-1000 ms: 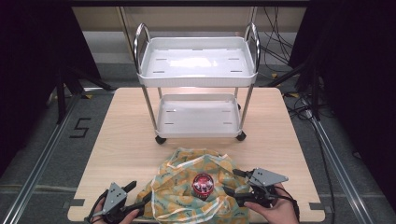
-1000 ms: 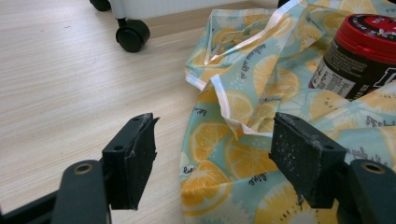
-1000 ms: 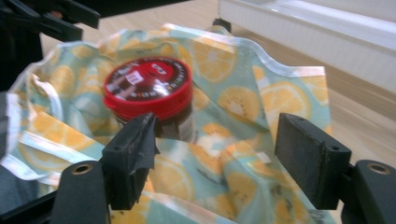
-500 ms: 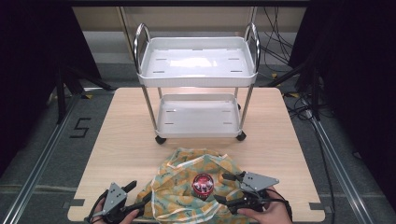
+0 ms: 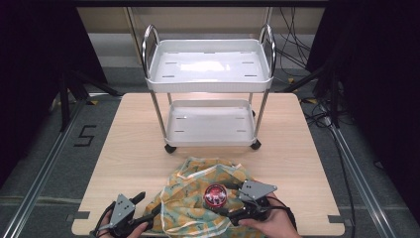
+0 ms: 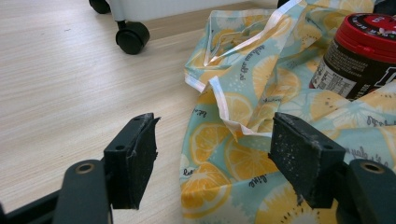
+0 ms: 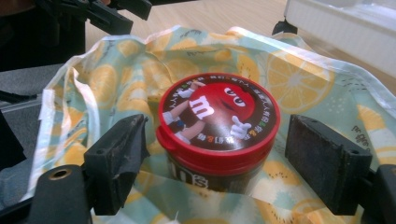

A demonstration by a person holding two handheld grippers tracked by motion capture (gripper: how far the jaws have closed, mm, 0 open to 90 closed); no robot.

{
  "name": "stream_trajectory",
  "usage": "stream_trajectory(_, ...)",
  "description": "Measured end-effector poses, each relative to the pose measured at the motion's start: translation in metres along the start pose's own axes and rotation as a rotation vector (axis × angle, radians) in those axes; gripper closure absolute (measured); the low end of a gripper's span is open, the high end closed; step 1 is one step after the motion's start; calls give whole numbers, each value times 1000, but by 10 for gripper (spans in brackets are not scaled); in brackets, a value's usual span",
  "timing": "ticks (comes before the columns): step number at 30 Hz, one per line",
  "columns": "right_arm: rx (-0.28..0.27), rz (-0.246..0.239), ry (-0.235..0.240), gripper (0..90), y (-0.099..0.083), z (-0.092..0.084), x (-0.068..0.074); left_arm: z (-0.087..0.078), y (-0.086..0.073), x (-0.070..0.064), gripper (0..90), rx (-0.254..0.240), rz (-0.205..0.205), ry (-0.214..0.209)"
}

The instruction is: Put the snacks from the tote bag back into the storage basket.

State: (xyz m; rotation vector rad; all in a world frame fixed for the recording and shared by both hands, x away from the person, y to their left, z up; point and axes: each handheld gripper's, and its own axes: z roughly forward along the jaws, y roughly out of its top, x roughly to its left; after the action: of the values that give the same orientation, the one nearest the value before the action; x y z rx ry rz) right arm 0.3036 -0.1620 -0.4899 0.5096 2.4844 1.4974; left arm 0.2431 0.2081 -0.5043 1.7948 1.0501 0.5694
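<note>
Red-lidded jar (image 7: pixel 218 135) sits between right gripper's (image 7: pixel 224 158) wide jaws; left gripper's (image 6: pixel 219 163) gape over cloth (image 6: pixel 243 154).

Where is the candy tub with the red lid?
The candy tub sits on the lemon-print bag near the table's front edge in the high view, with the right gripper open on either side of it.
</note>
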Motion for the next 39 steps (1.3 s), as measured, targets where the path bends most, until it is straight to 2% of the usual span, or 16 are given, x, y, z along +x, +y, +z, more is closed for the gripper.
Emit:
stream_trajectory(1, -1, -18, -6, 211, 0, 1, -2, 0, 0, 0, 309, 3, 1, 4)
stream_trajectory(3, -2, -15, -12, 207, 0, 4, -5, 0, 0, 1, 310, 6, 9, -5)
stream_trajectory(4, -2, -15, -12, 207, 0, 4, -5, 2, 0, -1, 310, -11, -10, -5)
stream_trajectory(5, -4, 1, -1, 206, 0, 5, -5, 2, 0, -1, 310, -10, -9, -5)
stream_trajectory(11, 12, -7, 10, 201, 1, 15, -7, 1, 0, -1, 313, -5, -3, -1)
stream_trajectory(13, 28, -18, 10, 197, 2, 17, -8, 2, 0, -1, 313, -4, -2, -3)
stream_trajectory(14, 19, -29, 20, 195, 2, 19, -8, 1, 0, 0, 313, 2, 5, -2)
stream_trajectory(19, 33, -15, 22, 197, 3, 22, -9, 2, 0, -2, 315, -7, -2, -4)
stream_trajectory(22, 38, -13, 23, 206, 2, 23, -9, 1, 0, -1, 316, 12, 14, 6)
stream_trajectory(26, 39, -9, 35, 227, 3, 25, -9, 1, 0, -1, 317, 15, 15, 8)
stream_trajectory(31, 29, -32, 35, 250, 3, 29, -7, 1, 0, -1, 318, 9, 13, 6)
stream_trajectory(34, 28, -15, 36, 252, 3, 28, -7, 1, 0, -1, 318, 15, 16, 9)
stream_trajectory(39, 22, -35, 32, 259, 4, 28, -6, 1, 0, -1, 318, 11, 18, 8)
